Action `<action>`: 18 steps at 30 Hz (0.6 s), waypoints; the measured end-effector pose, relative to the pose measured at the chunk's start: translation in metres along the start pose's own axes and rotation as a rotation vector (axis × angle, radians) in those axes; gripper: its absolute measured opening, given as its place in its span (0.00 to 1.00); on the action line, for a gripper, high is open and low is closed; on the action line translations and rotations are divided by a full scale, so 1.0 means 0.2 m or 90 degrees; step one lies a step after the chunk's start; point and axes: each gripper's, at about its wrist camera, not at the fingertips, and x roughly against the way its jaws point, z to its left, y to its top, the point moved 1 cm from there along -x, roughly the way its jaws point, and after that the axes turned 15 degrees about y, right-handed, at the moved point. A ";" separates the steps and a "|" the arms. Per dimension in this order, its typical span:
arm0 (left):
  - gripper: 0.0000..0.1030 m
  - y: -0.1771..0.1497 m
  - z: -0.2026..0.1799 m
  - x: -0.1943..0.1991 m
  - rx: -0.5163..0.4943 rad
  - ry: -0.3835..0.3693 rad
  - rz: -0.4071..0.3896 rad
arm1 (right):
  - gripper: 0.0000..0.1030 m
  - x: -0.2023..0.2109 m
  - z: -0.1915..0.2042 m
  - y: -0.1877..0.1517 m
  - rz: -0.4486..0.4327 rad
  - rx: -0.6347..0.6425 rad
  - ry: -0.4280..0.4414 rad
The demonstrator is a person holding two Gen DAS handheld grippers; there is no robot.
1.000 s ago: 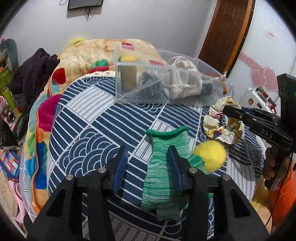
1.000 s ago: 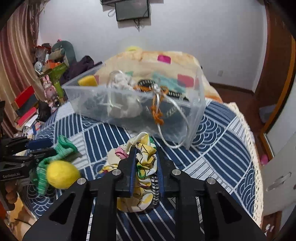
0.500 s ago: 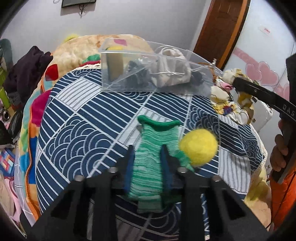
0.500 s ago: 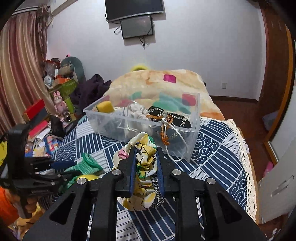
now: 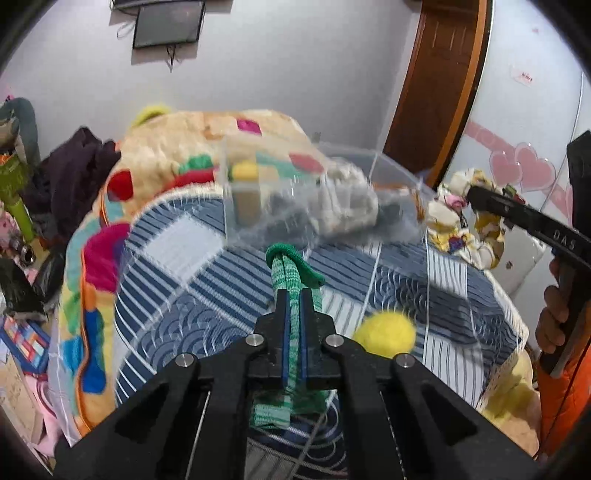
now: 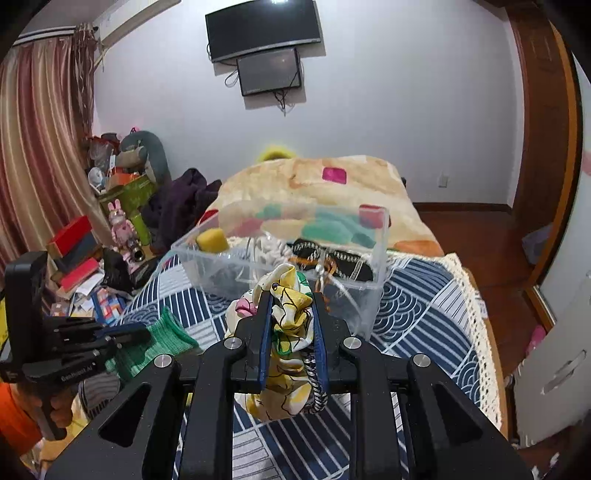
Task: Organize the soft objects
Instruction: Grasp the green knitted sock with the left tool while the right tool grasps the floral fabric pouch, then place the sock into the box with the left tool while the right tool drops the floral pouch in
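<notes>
Left wrist view: The left tool [image 5: 291, 295] has its two blue-padded fingers [image 5: 285, 325] pressed together on the green sock [image 5: 286, 275]. The sock is pinched lengthwise; its dark green cuff sticks out past the fingertips toward 12 o'clock, and its other end hangs below the fingers at 6 o'clock. The yellow ball [image 5: 386, 332] lies on the blue patterned bedspread [image 5: 207, 280], just beside the tool at 3 o'clock. The clear plastic bin [image 5: 295, 195] stands on the bedspread at 12 o'clock, apart from the sock; it is blurred, and a yellow-topped block and pale fabric show through its wall. At 2 o'clock the right tool [image 5: 476, 195] grips the floral scrunchie [image 5: 450, 221] above the bed's right edge. A wall screen [image 5: 168, 22] hangs at 11 o'clock.

Right wrist view: The right tool [image 6: 291, 299] is closed down on the floral scrunchie [image 6: 288, 306], with fabric bunched between the fingers and hanging under them. The clear plastic bin [image 6: 373, 258] sits directly ahead at 12 o'clock on the blue patterned bedspread [image 6: 417, 321], its open top holding a yellow block, white cloth and a dark item. At 9 o'clock the left tool [image 6: 144, 334] holds the green sock [image 6: 162, 338] clear of the bedspread. A quilt [image 6: 306, 177] lies behind the bin.
</notes>
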 end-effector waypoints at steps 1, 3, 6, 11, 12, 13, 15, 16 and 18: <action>0.03 0.03 0.01 0.01 0.000 0.004 -0.011 | 0.17 0.01 0.00 0.01 -0.004 0.000 0.000; 0.03 0.07 0.01 0.04 -0.002 0.005 -0.029 | 0.17 0.02 -0.01 0.04 -0.014 0.000 0.001; 0.03 0.15 0.00 0.06 -0.001 0.009 -0.054 | 0.17 0.02 0.00 0.07 -0.028 0.008 -0.006; 0.03 0.28 -0.03 0.06 -0.001 0.011 -0.090 | 0.17 0.02 0.00 0.14 -0.050 0.011 -0.012; 0.03 0.30 -0.03 0.06 -0.003 0.013 -0.097 | 0.17 0.01 -0.01 0.16 -0.058 0.009 -0.014; 0.03 0.33 -0.04 0.05 -0.004 0.017 -0.104 | 0.17 0.01 -0.01 0.17 -0.062 0.008 -0.014; 0.03 0.38 -0.05 0.04 -0.001 0.022 -0.113 | 0.17 0.00 -0.02 0.20 -0.072 0.007 -0.014; 0.03 0.41 -0.05 0.03 0.005 0.021 -0.118 | 0.17 -0.01 -0.02 0.22 -0.076 0.007 -0.019; 0.03 0.47 -0.05 0.02 0.014 0.024 -0.133 | 0.17 -0.02 -0.03 0.24 -0.081 0.006 -0.024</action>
